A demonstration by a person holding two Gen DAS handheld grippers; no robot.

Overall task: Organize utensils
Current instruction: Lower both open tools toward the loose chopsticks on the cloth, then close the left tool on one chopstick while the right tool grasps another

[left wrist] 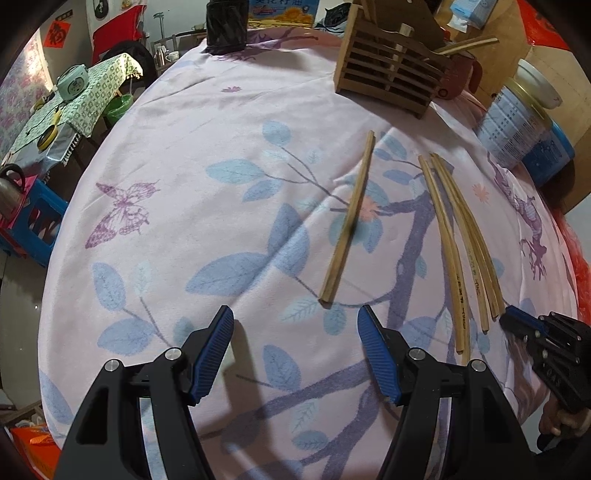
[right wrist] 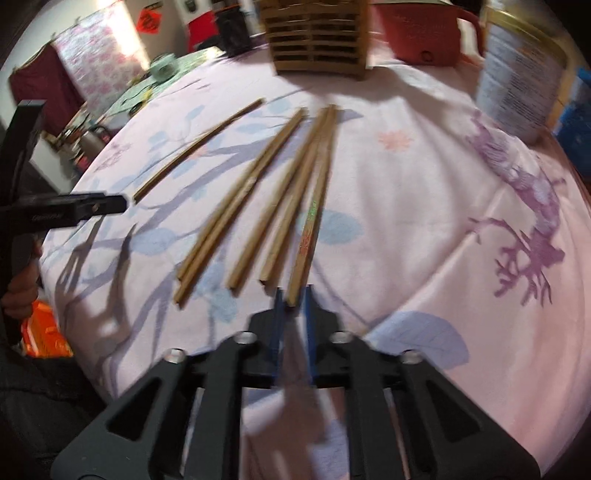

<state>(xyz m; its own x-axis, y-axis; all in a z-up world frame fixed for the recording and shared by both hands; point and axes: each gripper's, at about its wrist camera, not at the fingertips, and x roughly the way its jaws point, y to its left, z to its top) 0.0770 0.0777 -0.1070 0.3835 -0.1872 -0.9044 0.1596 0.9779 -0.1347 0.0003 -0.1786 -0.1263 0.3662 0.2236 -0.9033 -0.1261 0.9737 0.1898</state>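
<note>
Several wooden chopsticks lie on a pink floral tablecloth (left wrist: 177, 155). In the left wrist view one chopstick (left wrist: 349, 221) lies apart, just ahead of my open, empty left gripper (left wrist: 295, 321); a bundle of chopsticks (left wrist: 461, 240) lies to its right. My right gripper (right wrist: 293, 295) has its blue pads nearly closed around the near end of the rightmost chopstick (right wrist: 312, 218), which carries red and green print. It also shows in the left wrist view (left wrist: 517, 317) at the bundle's near end. A slatted wooden utensil holder (left wrist: 388, 74) stands at the far side, also in the right wrist view (right wrist: 319, 37).
A blue and white tin can (left wrist: 521, 122) stands at the right, a red mug (right wrist: 424, 33) beside the holder, a black container (left wrist: 226, 24) at the far edge. The left gripper (right wrist: 74, 210) shows at the right wrist view's left. A side table (left wrist: 66, 107) stands beyond the cloth's left edge.
</note>
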